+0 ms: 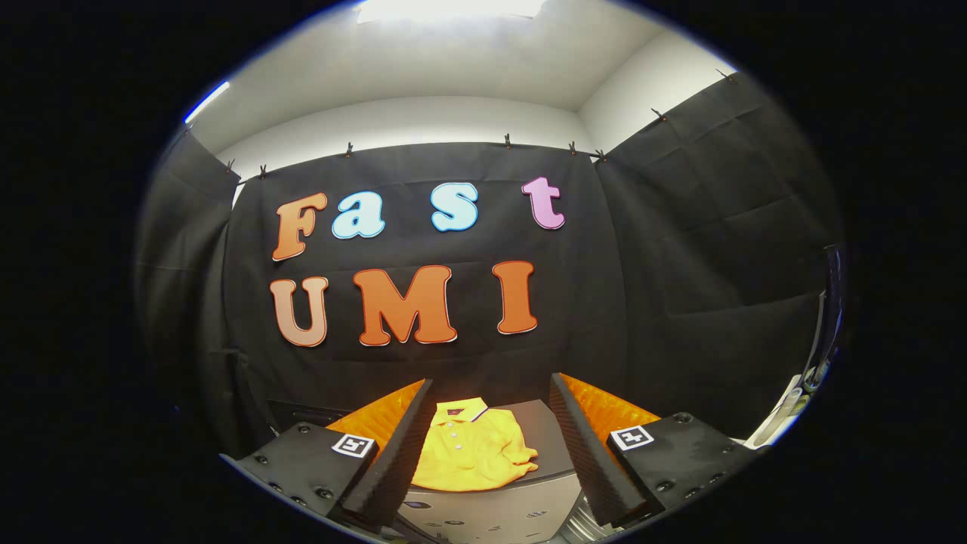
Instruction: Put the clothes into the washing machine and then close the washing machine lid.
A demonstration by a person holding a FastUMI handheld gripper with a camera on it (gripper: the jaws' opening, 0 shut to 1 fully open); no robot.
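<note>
A small yellow polo shirt (472, 449) with a buttoned collar lies flat on the dark top of the washing machine (551, 442), its collar toward the far wall. The machine's grey front panel (491, 514) with small markings shows below the shirt. My gripper (491, 393) is open and held above and in front of the machine. The shirt lies between and just ahead of the two fingers (408, 446), and neither finger touches it.
Black cloth walls close the booth behind the machine and on both sides. A pale object (786, 412) stands at the far right, beside the right cloth wall. A white ceiling with a light is overhead.
</note>
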